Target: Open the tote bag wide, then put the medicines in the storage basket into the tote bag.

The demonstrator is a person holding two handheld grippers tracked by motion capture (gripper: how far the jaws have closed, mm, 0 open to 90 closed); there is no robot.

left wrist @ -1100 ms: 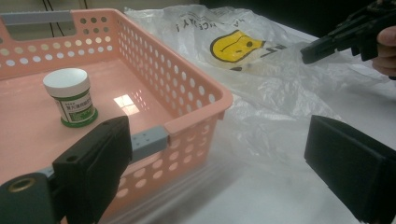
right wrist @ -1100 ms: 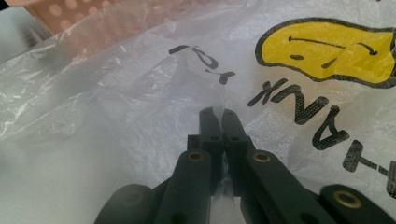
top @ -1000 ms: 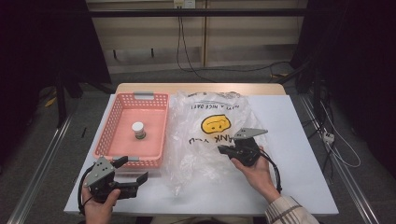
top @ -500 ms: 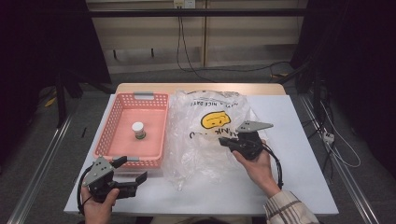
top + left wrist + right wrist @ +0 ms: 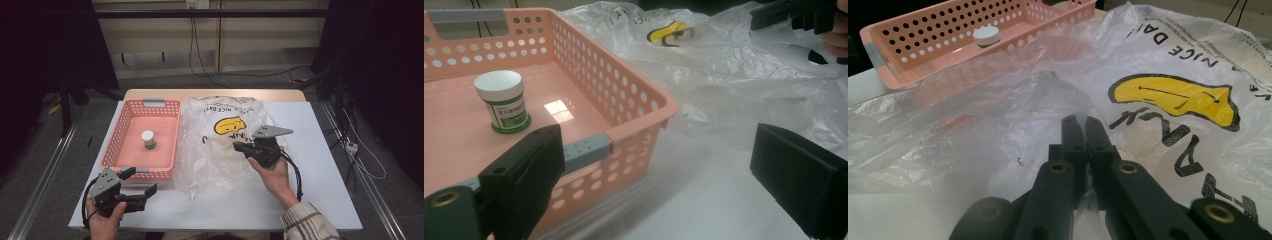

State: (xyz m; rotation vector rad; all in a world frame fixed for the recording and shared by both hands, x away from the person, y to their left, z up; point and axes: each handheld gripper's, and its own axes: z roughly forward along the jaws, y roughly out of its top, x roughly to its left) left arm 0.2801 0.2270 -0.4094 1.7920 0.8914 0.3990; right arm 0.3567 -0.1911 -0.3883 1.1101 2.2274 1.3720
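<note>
— Start at the right gripper [image 5: 1083,122]. What are the jaws doing?

— Clenched tight, the two black tips pressed together with a fold of the plastic bag [image 5: 1013,125] pinched between them. The film rises into a small peak just ahead of the tips, at about twelve o'clock from them.

— And the bag itself?

— Thin, clear, very crinkled, catching the light in pale streaks. It carries a yellow smiley face [image 5: 1175,100] outlined in black, with black block lettering around it, upside down from the person's side. It lies spread over the middle of the white table [image 5: 320,130], its left edge touching the basket.

— The basket?

— A pink basket [image 5: 112,145] with rows of round holes and grey handles, at nine o'clock from the bag. Inside stands a small jar [image 5: 148,139], upright, with a white lid and a green label, apart from the walls.

— And the other hand?

— The left gripper [image 5: 137,192] sits at the table's near-left corner, around seven o'clock from the bag, held in the person's hand. Its jaws stand wide apart, released, with nothing between them. One pad is just in front of the basket's near grey handle [image 5: 586,152], the other over bare table near the bag's edge.
</note>
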